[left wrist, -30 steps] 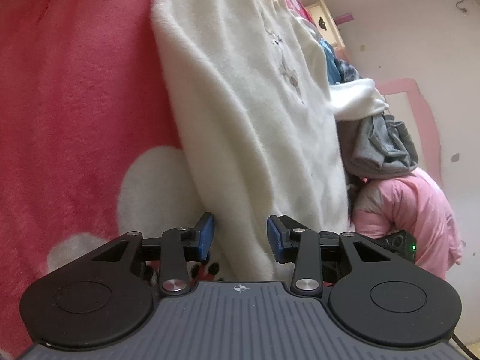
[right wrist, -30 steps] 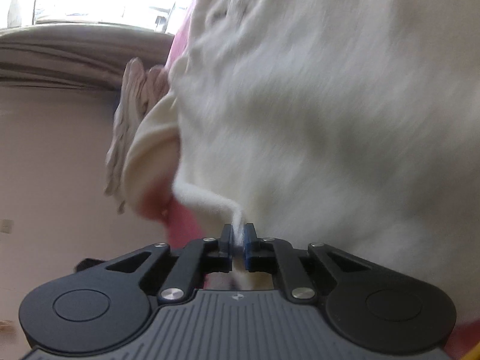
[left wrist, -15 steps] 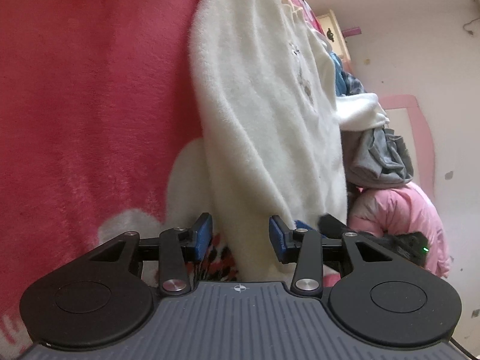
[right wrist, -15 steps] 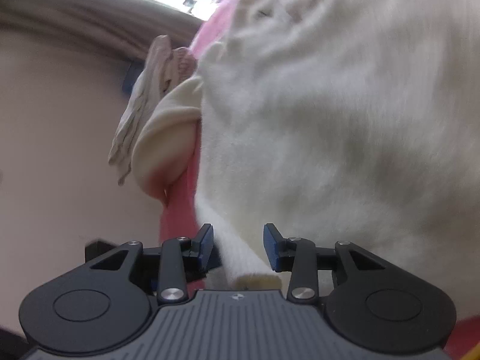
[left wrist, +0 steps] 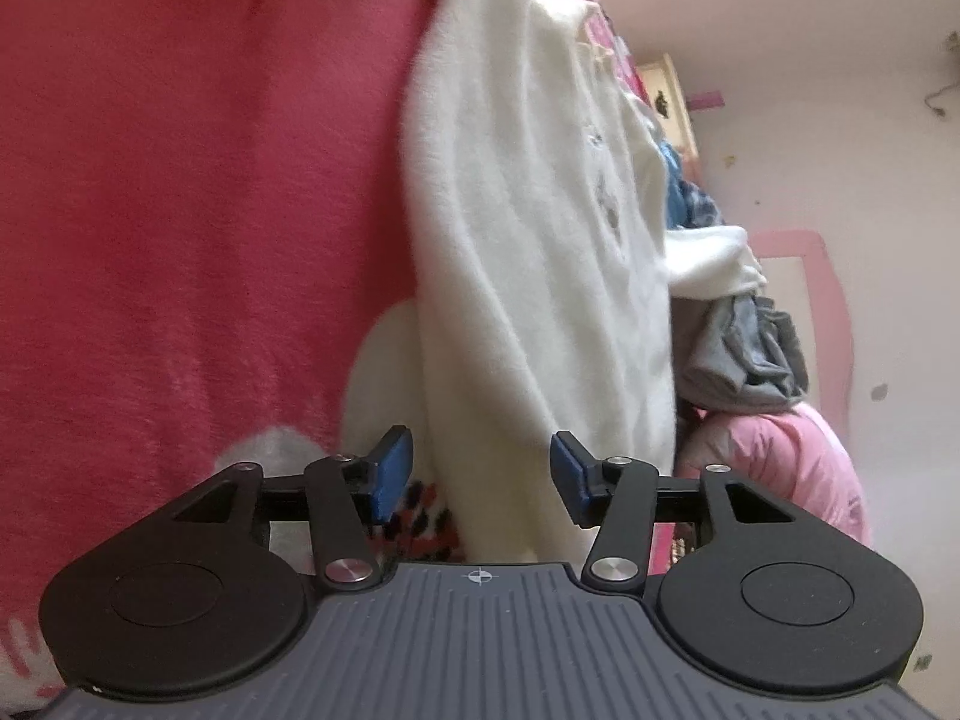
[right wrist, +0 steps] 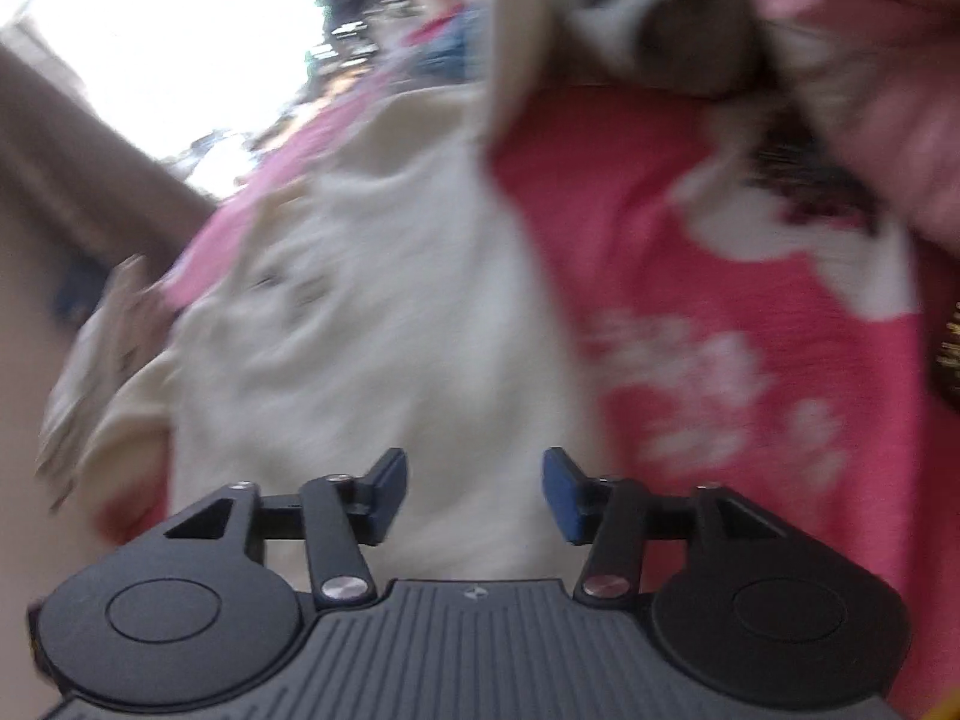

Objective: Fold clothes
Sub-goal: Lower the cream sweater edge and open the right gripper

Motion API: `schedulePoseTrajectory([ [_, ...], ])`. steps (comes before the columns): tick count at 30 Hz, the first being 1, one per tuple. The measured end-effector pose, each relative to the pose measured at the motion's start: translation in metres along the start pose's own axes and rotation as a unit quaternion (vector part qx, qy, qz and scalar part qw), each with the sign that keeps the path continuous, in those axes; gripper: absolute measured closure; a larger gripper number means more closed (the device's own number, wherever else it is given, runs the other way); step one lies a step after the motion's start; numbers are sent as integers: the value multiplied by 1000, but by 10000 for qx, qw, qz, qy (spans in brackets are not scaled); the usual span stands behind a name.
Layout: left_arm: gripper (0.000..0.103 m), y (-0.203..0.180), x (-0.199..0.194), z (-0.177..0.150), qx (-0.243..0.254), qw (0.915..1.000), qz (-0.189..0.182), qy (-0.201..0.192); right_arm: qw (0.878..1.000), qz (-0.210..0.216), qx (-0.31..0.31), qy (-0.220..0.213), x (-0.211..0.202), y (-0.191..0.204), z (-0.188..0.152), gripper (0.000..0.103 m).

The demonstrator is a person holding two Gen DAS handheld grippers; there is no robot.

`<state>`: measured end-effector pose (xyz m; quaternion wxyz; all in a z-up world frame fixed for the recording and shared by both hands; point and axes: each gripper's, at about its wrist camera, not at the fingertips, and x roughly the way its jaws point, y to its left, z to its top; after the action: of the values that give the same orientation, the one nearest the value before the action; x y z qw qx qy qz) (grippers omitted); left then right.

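A fluffy white sweater (left wrist: pixel 528 252) lies spread on a red blanket (left wrist: pixel 180 180) with white patches. In the left wrist view its lower edge runs between the fingers of my left gripper (left wrist: pixel 480 477); the jaws are opening and the blue pads stand apart from the cloth. The right wrist view is blurred by motion. There the same white sweater (right wrist: pixel 372 348) lies below my right gripper (right wrist: pixel 474 495), whose jaws are opening with nothing pinched between them; the cloth is well beyond the pads.
A heap of clothes sits past the sweater: a grey garment (left wrist: pixel 744 354), a pink jacket (left wrist: pixel 780 468), blue cloth (left wrist: pixel 684 192). A pale wall with a pink frame (left wrist: pixel 810 276) stands behind. A bright window (right wrist: pixel 150 42) and a beige cloth (right wrist: pixel 90 372) show at the right view's left.
The right gripper let go of the white sweater's edge, opened wide and lifted away, so more of the red blanket shows. The left gripper's jaws widened a little around the sweater's hem.
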<state>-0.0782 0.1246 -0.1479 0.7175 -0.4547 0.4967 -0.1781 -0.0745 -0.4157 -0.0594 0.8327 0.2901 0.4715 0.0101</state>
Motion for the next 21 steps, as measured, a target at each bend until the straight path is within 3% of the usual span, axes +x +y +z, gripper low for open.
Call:
schedulePoseTrajectory([
  [3, 52, 2, 4, -2, -14, 10000, 44, -30, 9986, -99, 497, 163, 16, -30, 6, 46],
  [6, 52, 1, 8, -3, 11, 9999, 90, -71, 9961, 116, 691, 542, 37, -43, 3, 46],
  [11, 52, -5, 5, -2, 83, 9999, 53, -98, 9962, 293, 428, 694, 30, -34, -4, 48],
  [15, 51, -1, -3, -3, -16, 9997, -217, -53, 9977, 2, -70, 670, 11, -25, -8, 49],
  [18, 44, 2, -9, -5, -45, 9995, -281, -102, 9945, 130, -70, 1038, 16, -28, -9, 49],
  [21, 43, 6, -11, -6, -112, 9997, -153, -180, 9928, 90, -7, 1198, 26, -30, -10, 54],
])
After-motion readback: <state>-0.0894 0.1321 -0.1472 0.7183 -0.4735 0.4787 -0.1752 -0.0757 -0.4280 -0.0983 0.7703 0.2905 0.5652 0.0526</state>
